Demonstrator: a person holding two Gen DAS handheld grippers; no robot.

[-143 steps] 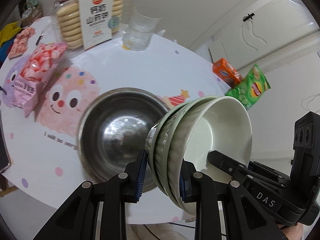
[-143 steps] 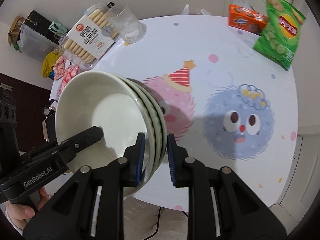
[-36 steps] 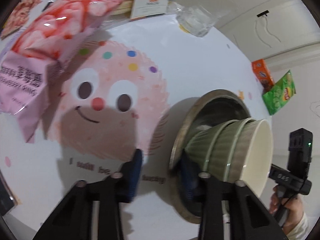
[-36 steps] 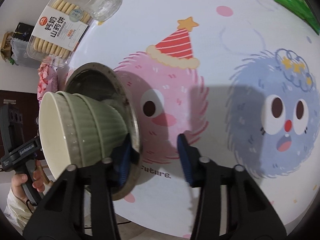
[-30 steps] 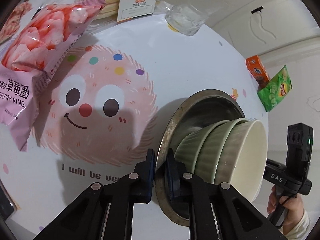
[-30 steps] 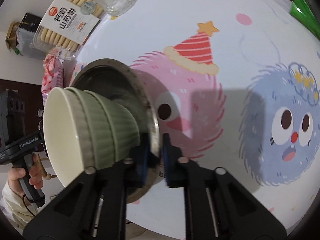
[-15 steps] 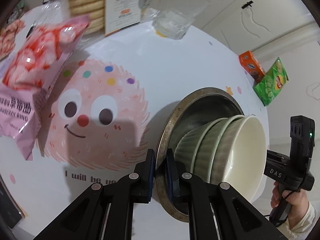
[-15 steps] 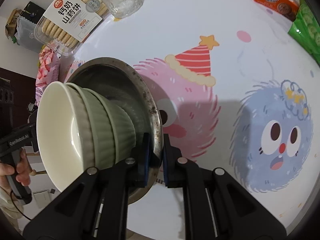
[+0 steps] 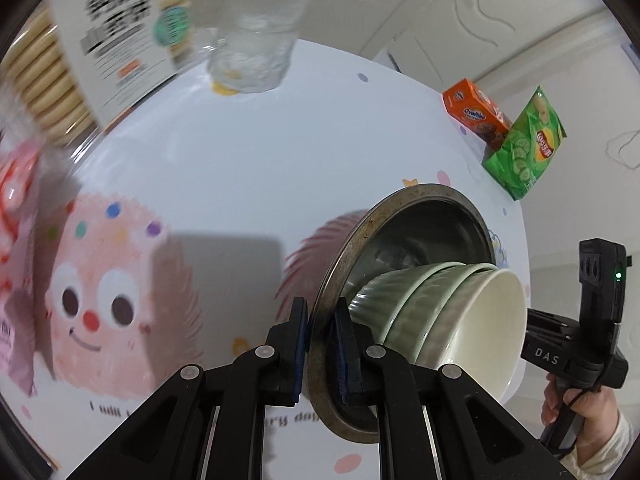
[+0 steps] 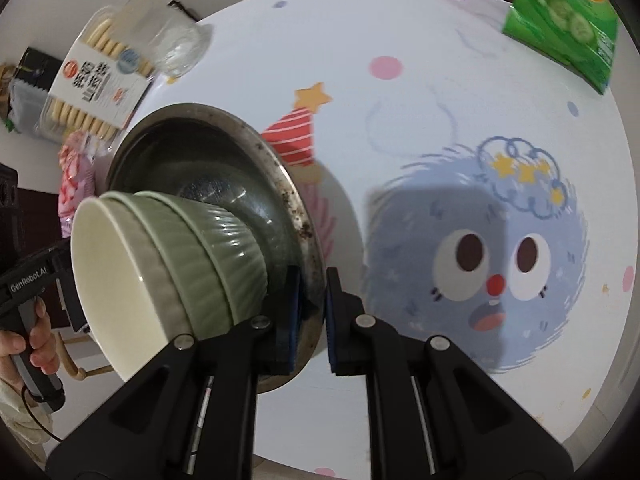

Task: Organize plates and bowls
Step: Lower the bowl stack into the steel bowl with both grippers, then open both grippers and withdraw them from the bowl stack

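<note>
A steel basin (image 9: pixel 420 216) is held up off the table (image 9: pixel 320 128), tilted on edge, gripped at opposite sides of its rim; a stack of ribbed green bowls (image 9: pixel 404 300) with cream insides is nested in it, the mouths turned sideways; three bowl rims can be counted in the stack. In the left wrist view the basin is seen at about 4 o'clock from the middle of the picture; in the right wrist view the basin (image 10: pixel 240 152) and the bowls (image 10: pixel 192 248) are seen at about 8 o'clock. The jaws of the left gripper (image 9: pixel 322 344) are closed narrowly on the basin's rim, a blue pad pressed on each face of it; the jaws of the right gripper (image 10: pixel 310 312) are likewise clamped narrowly on the rim at the far side. The right hand (image 9: pixel 576 412) on its handle is seen at 4 o'clock in the left wrist view; the left hand (image 10: pixel 28 344) on its handle is seen at 8 o'clock in the right wrist view.

Beneath the basin the table is covered by a white cloth printed with a pink furry face (image 9: pixel 104 296), a blue furry face (image 10: pixel 488 256) and a striped party hat (image 10: pixel 292 136). Well apart from the basin, at the far edge of the table, a clear glass (image 9: pixel 256 40) is stood just beside a tray of biscuits (image 9: pixel 92 40); a pink snack bag (image 9: pixel 16 216) is seen blurred at 9 o'clock in the left wrist view. At 2 o'clock an orange Ovaltine box (image 9: pixel 476 114) is stood touching a green crisp bag (image 9: pixel 526 144).
</note>
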